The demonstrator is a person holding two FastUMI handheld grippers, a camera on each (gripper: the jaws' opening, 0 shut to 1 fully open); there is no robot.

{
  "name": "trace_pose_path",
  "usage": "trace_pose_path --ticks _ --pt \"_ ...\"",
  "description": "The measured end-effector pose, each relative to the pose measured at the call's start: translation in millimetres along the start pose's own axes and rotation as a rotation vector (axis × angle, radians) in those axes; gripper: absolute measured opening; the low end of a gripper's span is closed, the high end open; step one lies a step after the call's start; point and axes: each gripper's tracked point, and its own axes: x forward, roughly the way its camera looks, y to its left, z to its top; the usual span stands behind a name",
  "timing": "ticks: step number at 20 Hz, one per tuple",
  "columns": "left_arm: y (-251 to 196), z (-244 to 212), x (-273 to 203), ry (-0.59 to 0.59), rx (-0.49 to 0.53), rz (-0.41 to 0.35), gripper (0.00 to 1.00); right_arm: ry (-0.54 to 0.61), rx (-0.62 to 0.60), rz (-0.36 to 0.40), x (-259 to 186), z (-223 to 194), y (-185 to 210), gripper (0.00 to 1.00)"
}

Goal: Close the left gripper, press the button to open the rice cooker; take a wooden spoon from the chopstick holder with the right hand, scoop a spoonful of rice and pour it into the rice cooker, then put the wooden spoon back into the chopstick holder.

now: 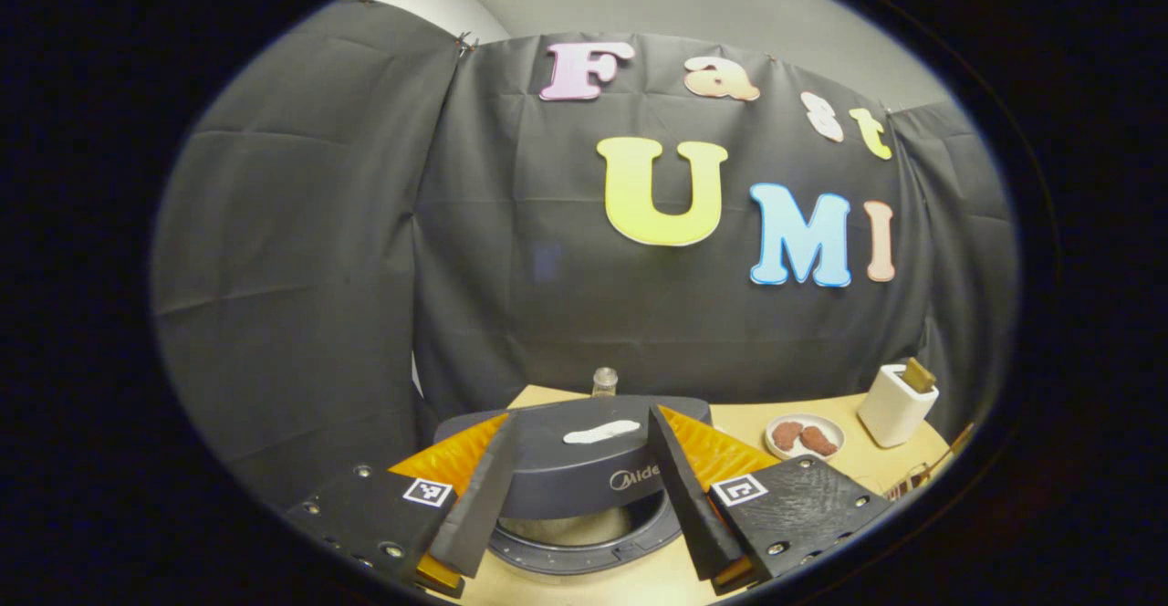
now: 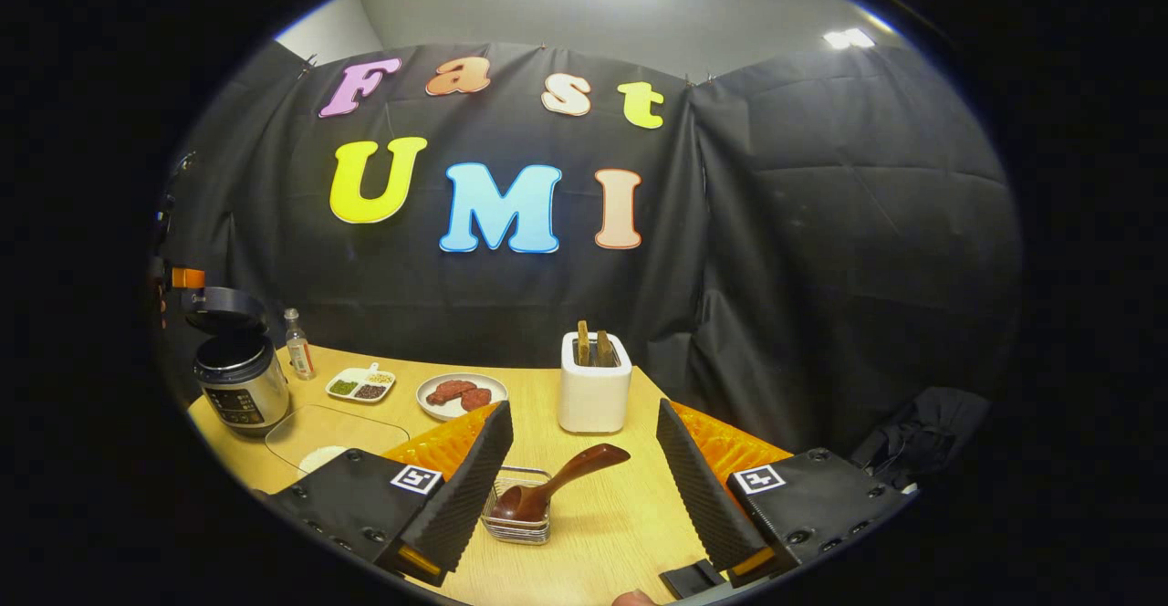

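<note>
Right gripper view shows the right gripper (image 2: 579, 478) spread wide above the wooden spoon (image 2: 561, 483), whose bowl rests in a small clear container (image 2: 518, 522) before the chopstick holder (image 2: 593, 394); the spoon looks light, stiff and smooth, best pinched mid-handle by the 2 fingers.

Dim booth, bright ceiling lamps overhead, sharp focus, fisheye-bent edges.

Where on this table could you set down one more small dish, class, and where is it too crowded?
Bare wood lies right of the glass dish holding the wooden spoon, in front of the white holder. Crowded: the back left, where rice cooker, bottle, divided dish and meat plate cluster.
</note>
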Motion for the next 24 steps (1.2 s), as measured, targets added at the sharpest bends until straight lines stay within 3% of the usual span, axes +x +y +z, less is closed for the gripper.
trace_pose_path --ticks 15,24 --pt "-11.8 -94.2 -5.1 0.132 0.081 -0.005 0.88 0.003 -0.005 0.012 -2.9 0.2 0.0 0.97" --pt "-10.1 -111.2 -5.4 0.105 0.076 0.024 0.9 0.015 -0.032 0.009 -6.4 -1.8 -10.6 0.97"
